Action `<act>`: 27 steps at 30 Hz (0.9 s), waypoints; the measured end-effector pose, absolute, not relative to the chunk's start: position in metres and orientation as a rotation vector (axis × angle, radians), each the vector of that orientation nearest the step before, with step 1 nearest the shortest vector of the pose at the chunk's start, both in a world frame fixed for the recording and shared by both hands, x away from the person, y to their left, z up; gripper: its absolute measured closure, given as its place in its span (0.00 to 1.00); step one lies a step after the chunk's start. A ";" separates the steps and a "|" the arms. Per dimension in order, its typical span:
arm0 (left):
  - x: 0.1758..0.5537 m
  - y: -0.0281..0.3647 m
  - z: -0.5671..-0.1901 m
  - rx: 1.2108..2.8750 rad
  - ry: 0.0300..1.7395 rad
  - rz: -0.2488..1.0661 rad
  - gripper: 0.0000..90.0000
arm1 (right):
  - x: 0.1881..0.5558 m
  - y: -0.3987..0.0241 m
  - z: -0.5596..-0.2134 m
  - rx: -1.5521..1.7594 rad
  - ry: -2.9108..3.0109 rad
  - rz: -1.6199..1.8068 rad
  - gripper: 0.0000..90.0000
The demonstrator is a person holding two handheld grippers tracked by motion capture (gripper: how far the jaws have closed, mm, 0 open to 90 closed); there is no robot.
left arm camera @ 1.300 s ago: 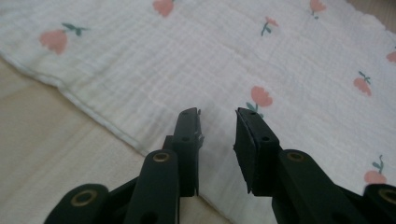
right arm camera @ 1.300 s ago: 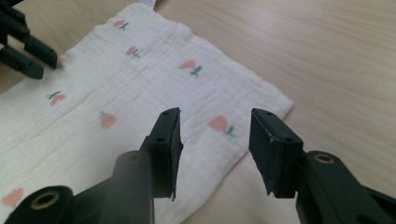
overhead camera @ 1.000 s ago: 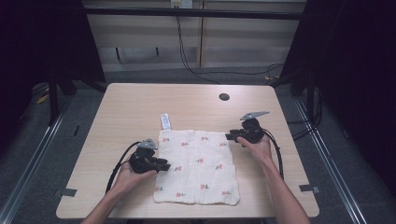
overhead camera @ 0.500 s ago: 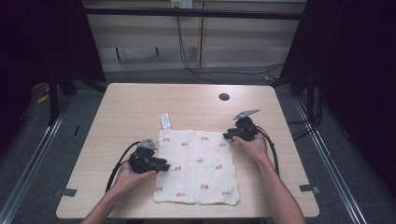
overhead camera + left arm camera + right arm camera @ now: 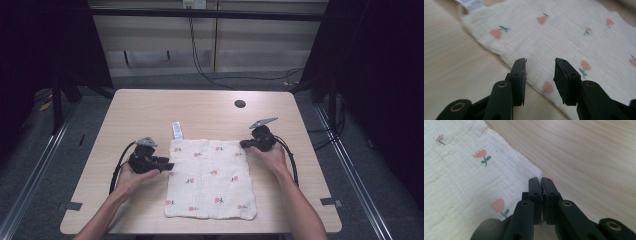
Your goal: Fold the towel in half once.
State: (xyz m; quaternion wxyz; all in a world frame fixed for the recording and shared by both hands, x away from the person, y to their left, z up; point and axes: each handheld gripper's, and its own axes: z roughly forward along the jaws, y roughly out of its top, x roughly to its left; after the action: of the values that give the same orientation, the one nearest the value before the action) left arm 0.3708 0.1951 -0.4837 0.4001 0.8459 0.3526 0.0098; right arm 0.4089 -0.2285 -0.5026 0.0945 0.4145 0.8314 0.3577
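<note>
A white cloth (image 5: 210, 180) printed with small pink flowers lies flat on the wooden table (image 5: 200, 107). My left gripper (image 5: 169, 165) sits low at the cloth's left edge; in the left gripper view its jaws (image 5: 540, 67) stand apart over that edge of the cloth (image 5: 574, 32), pressing on nothing, and they have just been opening. My right gripper (image 5: 243, 144) rests at the cloth's far right corner. In the right gripper view it (image 5: 541, 181) is shut, with the corner of the cloth (image 5: 461, 170) running in between the pads.
A white sewn-in label (image 5: 176, 130) sticks out from the cloth's far left corner. A round dark hole (image 5: 240, 104) sits in the far part of the table. Cables trail from both grippers toward the near edge. Dark floor and metal rails surround the table.
My left gripper has shifted a little away from the person along the cloth's left edge. The right hand has stayed at the far right corner.
</note>
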 end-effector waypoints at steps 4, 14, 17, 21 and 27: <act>0.396 0.198 -0.490 2.112 0.955 0.052 0.70 | 0.408 -0.228 -0.503 1.219 2.458 1.057 0.97; 0.420 0.184 -0.499 2.080 1.008 0.108 0.66 | 0.406 -0.231 -0.506 1.234 2.430 1.105 0.97; 0.425 0.181 -0.503 2.101 1.007 0.117 0.66 | 0.406 -0.230 -0.506 1.227 2.439 1.115 0.97; 0.431 0.178 -0.503 2.098 1.007 0.135 0.65 | 0.405 -0.230 -0.507 1.241 2.433 1.124 0.97; 0.435 0.167 -0.503 2.127 0.997 0.198 0.64 | 0.406 -0.228 -0.507 1.252 2.432 1.128 0.97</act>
State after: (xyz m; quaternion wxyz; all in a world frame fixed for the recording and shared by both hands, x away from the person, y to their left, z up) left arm 0.4350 0.1669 -0.5028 0.3820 0.8339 0.3907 0.0776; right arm 0.4064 -0.2280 -0.5067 0.0915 0.4214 0.8185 0.3796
